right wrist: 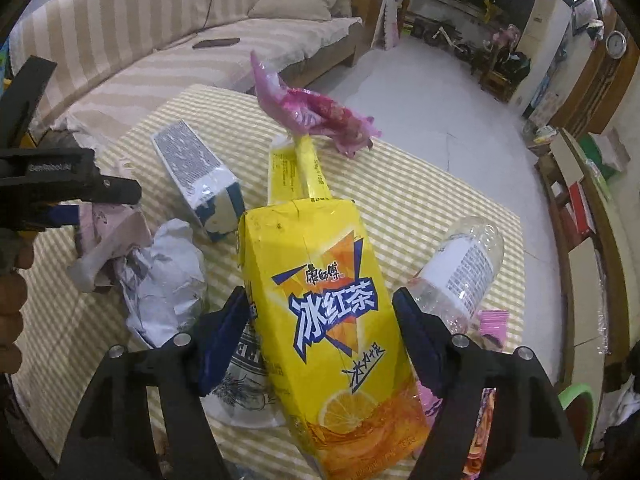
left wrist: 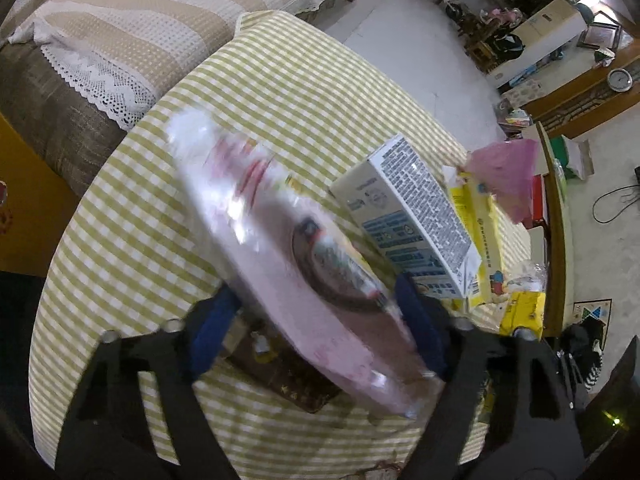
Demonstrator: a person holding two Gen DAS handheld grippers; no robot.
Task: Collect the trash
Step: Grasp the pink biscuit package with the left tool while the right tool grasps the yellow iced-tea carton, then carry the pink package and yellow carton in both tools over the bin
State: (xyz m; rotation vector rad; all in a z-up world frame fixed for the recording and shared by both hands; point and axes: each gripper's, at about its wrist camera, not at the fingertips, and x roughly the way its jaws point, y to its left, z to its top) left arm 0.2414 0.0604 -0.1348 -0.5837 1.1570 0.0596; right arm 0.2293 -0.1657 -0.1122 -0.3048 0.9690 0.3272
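My left gripper (left wrist: 316, 312) is shut on a pink snack wrapper (left wrist: 288, 240), blurred, held above the checked table (left wrist: 160, 200). It also shows at the left of the right wrist view (right wrist: 80, 196) with the pink wrapper (right wrist: 108, 236) in it. My right gripper (right wrist: 320, 320) is shut on a yellow iced-tea carton (right wrist: 324, 312) and holds it over the table (right wrist: 420, 200). On the table lie a white-and-blue box (right wrist: 196, 172), a crumpled white paper (right wrist: 168, 276), a clear plastic bottle (right wrist: 460, 268), a pink plastic bag (right wrist: 316, 112) and a yellow box (right wrist: 296, 172).
A striped sofa (right wrist: 160, 40) runs behind the table. A wooden shelf (right wrist: 580, 208) stands to the right. A dark flat packet (left wrist: 288, 376) lies under the left gripper. A printed white bag (right wrist: 240, 384) lies under the carton. A small pink strip (right wrist: 494, 320) lies by the bottle.
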